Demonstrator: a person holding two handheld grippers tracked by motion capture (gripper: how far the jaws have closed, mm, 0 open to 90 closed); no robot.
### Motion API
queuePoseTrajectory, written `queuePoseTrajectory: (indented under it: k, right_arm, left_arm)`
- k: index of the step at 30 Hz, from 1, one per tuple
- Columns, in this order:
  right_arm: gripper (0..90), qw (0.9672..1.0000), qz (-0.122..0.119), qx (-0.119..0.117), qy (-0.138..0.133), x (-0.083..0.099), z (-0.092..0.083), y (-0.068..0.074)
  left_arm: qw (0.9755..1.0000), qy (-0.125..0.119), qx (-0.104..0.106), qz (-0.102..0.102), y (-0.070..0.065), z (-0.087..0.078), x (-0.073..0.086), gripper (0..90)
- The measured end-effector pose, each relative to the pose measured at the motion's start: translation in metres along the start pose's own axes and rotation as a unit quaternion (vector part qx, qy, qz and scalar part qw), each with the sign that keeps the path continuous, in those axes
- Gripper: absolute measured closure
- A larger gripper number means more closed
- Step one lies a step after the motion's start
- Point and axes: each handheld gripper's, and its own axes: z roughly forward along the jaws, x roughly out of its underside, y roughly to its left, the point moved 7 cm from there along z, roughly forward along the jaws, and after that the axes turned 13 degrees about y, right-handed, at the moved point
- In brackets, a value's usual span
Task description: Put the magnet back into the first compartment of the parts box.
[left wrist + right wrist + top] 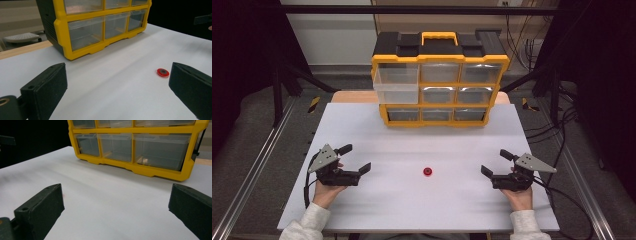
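We hold the left claw (pixel 358 158) near the tabletop's (pixel 412 130) left side, its jaws spread apart and empty. Our right claw (pixel 496 162) sits at the right side, likewise spread apart with nothing between. Between them, well apart from both, a small red disc (pixel 427 171) lies flat on the white surface. At the far edge stands a yellow drawer organiser (pixel 439 80); its top-left drawer (pixel 396 85) is pulled out. We can read no writing or labels.
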Motion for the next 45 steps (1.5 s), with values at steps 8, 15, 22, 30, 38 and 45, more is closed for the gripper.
queuePoseTrajectory:
  k: [8, 15, 22, 30, 38, 45]
  right_arm:
    - [0.3, 1.0, 0.001, 0.001, 0.001, 0.001, 0.0, -0.001]
    - [0.3, 1.0, 0.0, 0.004, 0.002, 0.002, 0.0, -0.002]
    - [0.3, 1.0, -0.001, 0.005, 0.002, 0.001, -0.001, -0.002]
    - [0.3, 1.0, -0.004, 0.003, 0.005, 0.002, 0.0, -0.001]
    - [0.3, 1.0, -0.005, 0.004, 0.006, 0.002, 0.0, -0.001]
    - [0.3, 1.0, -0.006, 0.004, 0.007, 0.002, 0.0, -0.001]
  left_arm:
    - [0.9998, 0.016, 0.007, -0.002, -0.007, 0.009, -0.005, 1.6]
    - [0.9996, 0.024, 0.011, 0.004, -0.013, 0.016, -0.012, 1.8]
    - [0.9993, 0.03, 0.016, 0.013, -0.021, 0.022, -0.019, 1.8]
    - [0.9988, 0.041, 0.02, 0.016, -0.027, 0.032, -0.025, 1.9]
    - [0.9981, 0.049, 0.029, 0.026, -0.039, 0.046, -0.033, 1.9]
    - [0.9972, 0.056, 0.034, 0.035, -0.051, 0.06, -0.039, 1.9]
